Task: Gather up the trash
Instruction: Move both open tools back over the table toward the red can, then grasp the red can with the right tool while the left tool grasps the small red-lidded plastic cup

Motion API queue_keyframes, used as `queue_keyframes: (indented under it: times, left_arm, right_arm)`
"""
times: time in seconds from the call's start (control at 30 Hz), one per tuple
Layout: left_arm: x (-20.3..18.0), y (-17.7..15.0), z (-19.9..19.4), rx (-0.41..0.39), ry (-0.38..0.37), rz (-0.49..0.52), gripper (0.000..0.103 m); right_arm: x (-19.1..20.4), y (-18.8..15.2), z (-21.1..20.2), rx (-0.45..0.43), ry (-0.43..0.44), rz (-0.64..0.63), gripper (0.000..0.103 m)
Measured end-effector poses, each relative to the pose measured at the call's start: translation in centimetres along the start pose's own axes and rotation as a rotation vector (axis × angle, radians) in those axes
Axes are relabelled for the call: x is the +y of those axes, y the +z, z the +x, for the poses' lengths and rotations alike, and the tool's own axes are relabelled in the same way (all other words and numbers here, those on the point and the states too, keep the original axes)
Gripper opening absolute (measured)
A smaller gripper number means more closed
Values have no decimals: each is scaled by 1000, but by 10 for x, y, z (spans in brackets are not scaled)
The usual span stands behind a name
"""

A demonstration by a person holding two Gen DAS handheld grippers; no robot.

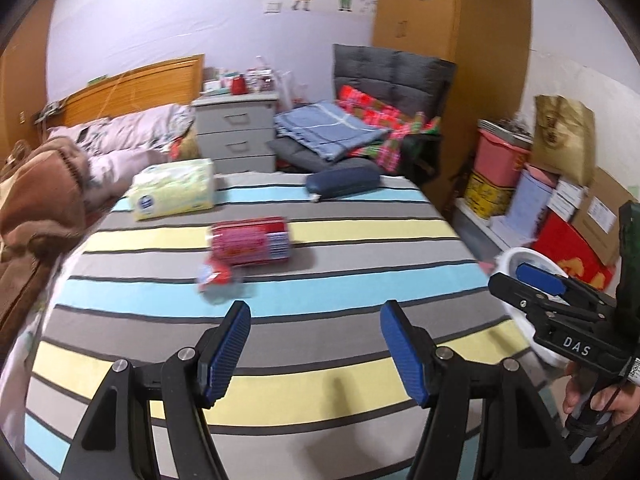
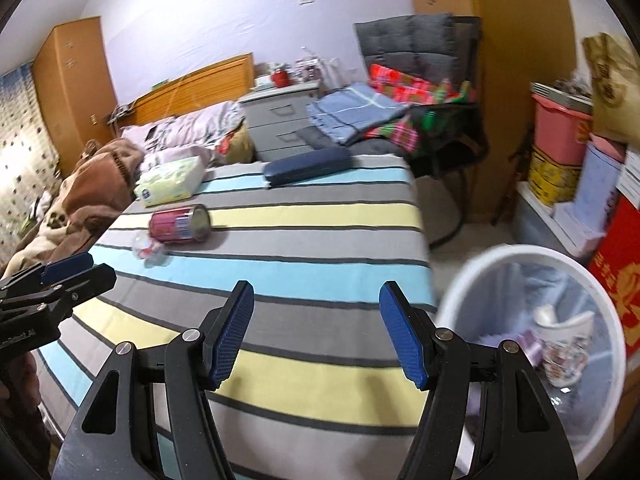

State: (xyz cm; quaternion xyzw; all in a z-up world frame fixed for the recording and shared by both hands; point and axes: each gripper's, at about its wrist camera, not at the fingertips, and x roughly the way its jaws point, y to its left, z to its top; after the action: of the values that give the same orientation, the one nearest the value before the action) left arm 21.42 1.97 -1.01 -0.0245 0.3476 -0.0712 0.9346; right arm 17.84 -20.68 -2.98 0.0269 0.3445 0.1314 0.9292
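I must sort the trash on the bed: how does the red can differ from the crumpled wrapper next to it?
The red can is a rigid cylinder lying on its side; the crumpled wrapper is flattened, shapeless and partly clear. The can is larger. Both lie on the striped bedsheet, untouched.

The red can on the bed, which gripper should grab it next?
Probably left. The red can lies almost ahead of the open left gripper; the right gripper sits nearer the bin.

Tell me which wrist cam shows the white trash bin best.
The right wrist view. The white trash bin sits beside the striped bed, with most of its rim and liner visible and a paper cup inside. In the left wrist view only a sliver of its rim shows behind the right hand-held gripper; the contents are hidden.
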Motion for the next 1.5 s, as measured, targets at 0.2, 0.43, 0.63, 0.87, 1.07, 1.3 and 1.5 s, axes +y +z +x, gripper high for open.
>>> queue_keyframes:
  times: [0.2,0.43,0.63,0.87,1.07,1.3,1.5]
  left_arm:
    - [36,0,9,13,57,-57,67]
    - [66,6,42,54,68,-144,67]
    - [74,13,86,116,97,-135,67]
    - [86,22,122,159,123,-151,67]
    - [96,18,124,180,138,-99,67]
    - [132,15,111,176,169,-125,67]
    - [155,8,96,179,198,-133,67]
  right_arm:
    - [22,10,17,17,46,-62,67]
    - [38,26,50,56,84,-128,67]
    - [44,42,75,74,107,-153,67]
    - [52,51,95,87,117,-168,67]
    - [62,59,108,103,172,-190,67]
    - [84,67,116,109,265,-283,67]
    - [107,73,128,125,364,-356,67]
